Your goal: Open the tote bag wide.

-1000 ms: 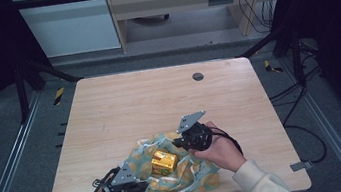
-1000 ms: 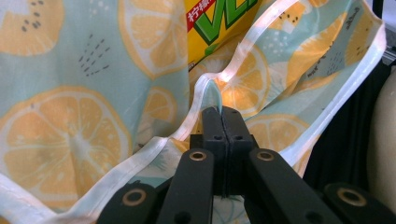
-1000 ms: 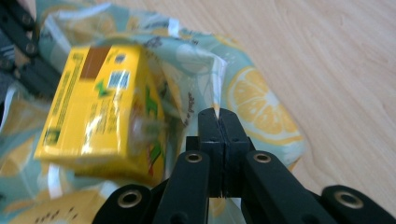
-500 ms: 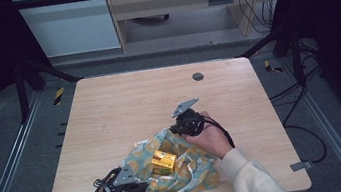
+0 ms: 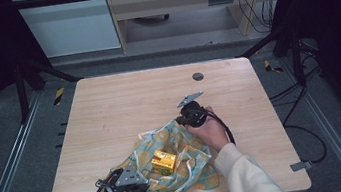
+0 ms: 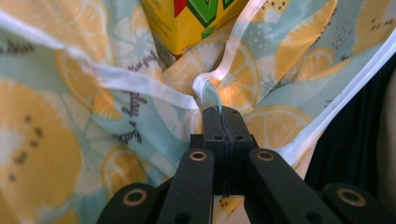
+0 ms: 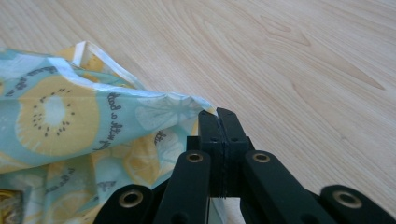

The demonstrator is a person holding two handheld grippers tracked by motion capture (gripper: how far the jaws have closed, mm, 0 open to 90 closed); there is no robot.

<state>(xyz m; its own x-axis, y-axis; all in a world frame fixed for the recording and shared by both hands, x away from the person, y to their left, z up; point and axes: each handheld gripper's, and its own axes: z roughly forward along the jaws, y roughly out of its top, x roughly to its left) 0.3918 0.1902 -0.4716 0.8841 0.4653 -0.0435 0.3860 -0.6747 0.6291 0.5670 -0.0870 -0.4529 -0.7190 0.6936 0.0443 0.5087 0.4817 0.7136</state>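
Held in the person's right hand, the black two-jaw right gripper [image 5: 188, 119] was clamped shut on the far edge of a pale blue cloth bag printed with orange citrus slices and edged in white trim [image 5: 176, 148]; the right gripper view showed the fabric's corner pinched at the tips. Near the table's front edge, the left gripper [image 5: 132, 182] was likewise closed on the bag, its jaws nipping a fold of the white trim. The bag lay rumpled on the light wooden table [image 5: 124, 102], spread between the two grippers at the front centre. A small yellow carton with red and green lettering [image 5: 164, 161] sat on the fabric, probably inside the opened mouth, though the folds made that hard to confirm.

Both holds looked thin, catching only hems. A firm pull apart might slip the cloth out of one gripper, and tilting or lifting the bag unevenly could roll the carton off the fabric.
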